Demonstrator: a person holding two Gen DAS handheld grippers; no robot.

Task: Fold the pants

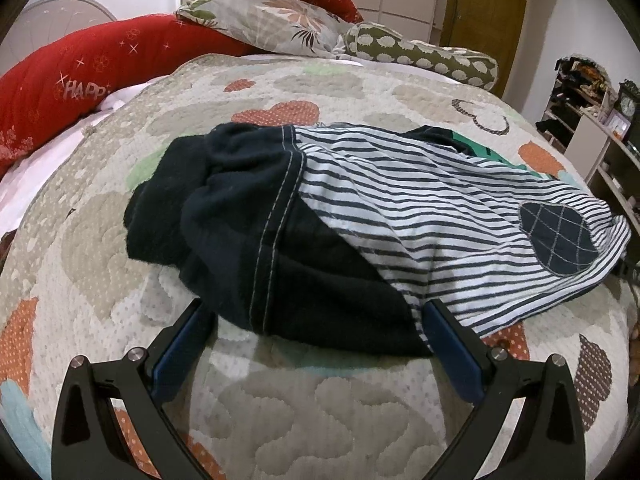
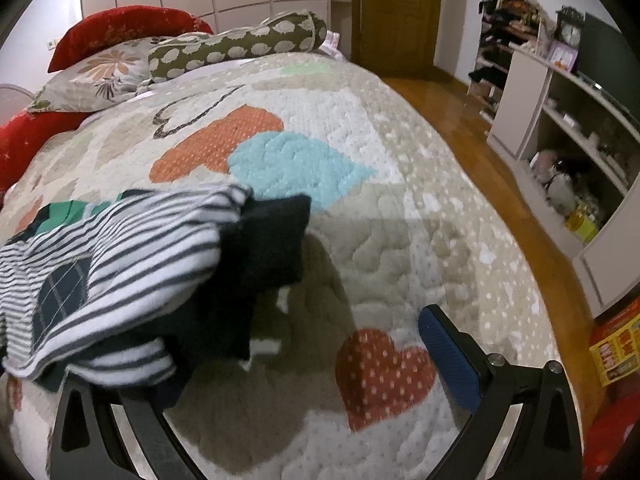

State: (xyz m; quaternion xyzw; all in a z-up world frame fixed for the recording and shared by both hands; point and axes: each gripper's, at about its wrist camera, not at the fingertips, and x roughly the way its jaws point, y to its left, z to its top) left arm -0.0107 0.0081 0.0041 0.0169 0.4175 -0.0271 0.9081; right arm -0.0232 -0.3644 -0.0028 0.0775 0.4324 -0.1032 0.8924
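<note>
Frankly, the folding has hardly begun, as I judge it: the pants (image 1: 360, 216), navy knit with a white-and-navy striped panel and a quilted dark patch, lie in a rumpled heap on the quilted bedspread (image 1: 280, 408) with its orange and beige hearts, near the bed's foot edge where I stand. No leg is laid straight and no crease is set; a green scrap shows at the far side of the heap, and I cannot tell whether it belongs to the pants. All the spreading and folding is left.

My left gripper (image 1: 316, 316) sits low over the spread, pointed at the near edge of the heap, its blue-padded fingers spread wide. The navy hem reaches down between them, and the tips lie just beside the cloth or touching it, but nothing is pinched.

My right gripper (image 2: 280, 344) is at the right end of the heap, tilted toward the bed's right edge, jaws equally wide. Its right pad (image 2: 448, 356) stands clear over the spread; its left finger is hidden under the striped cloth, which drapes over it rather than being clamped.
</note>
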